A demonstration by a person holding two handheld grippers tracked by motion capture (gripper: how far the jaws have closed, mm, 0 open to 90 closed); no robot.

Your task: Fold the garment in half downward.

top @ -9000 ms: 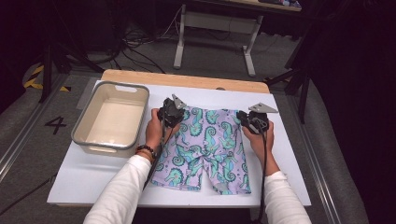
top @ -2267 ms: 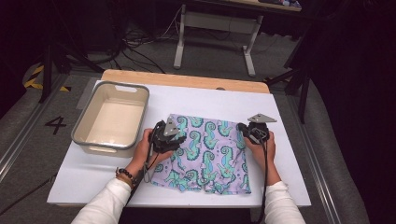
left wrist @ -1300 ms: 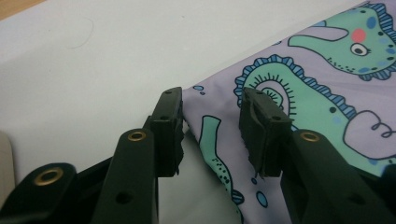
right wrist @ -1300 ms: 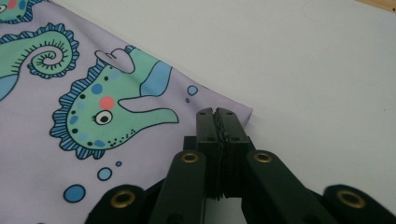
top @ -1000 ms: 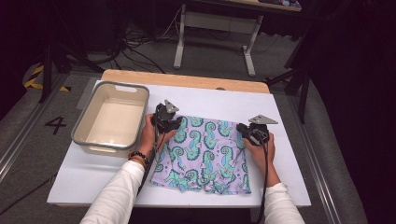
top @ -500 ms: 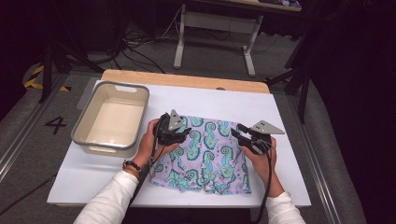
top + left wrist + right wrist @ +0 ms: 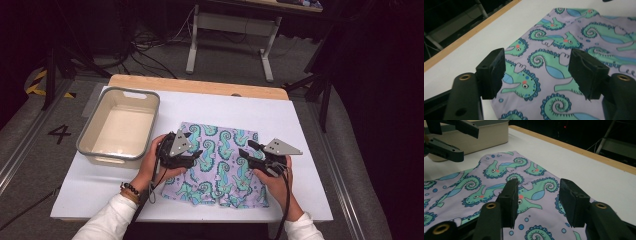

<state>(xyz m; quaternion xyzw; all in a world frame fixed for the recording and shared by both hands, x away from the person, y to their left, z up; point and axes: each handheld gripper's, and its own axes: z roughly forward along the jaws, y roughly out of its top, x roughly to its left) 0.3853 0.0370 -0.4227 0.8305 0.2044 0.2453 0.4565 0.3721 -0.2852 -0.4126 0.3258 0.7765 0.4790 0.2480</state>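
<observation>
Lilac shorts printed with green seahorses lie folded flat on the white table top. My left gripper hovers over the fold's left part, its jaws pointing right. In the left gripper view it is open, having just been opening, with the cloth beneath and nothing between the pads. My right gripper hangs over the fold's right part, jaws pointing left. In the right gripper view it is open, also just widened, above the cloth with nothing gripped. The left gripper shows farther off.
A shallow beige bin with nothing in it stands at the table's left, close to my left hand; its wall appears in the right gripper view. A wooden strip runs along the table's far edge. Bare white surface lies beyond and right of the shorts.
The shorts, spread out at first, now lie folded over. In the last second both grippers drew back from the fold's far corners toward the person and left the cloth lying flat.
</observation>
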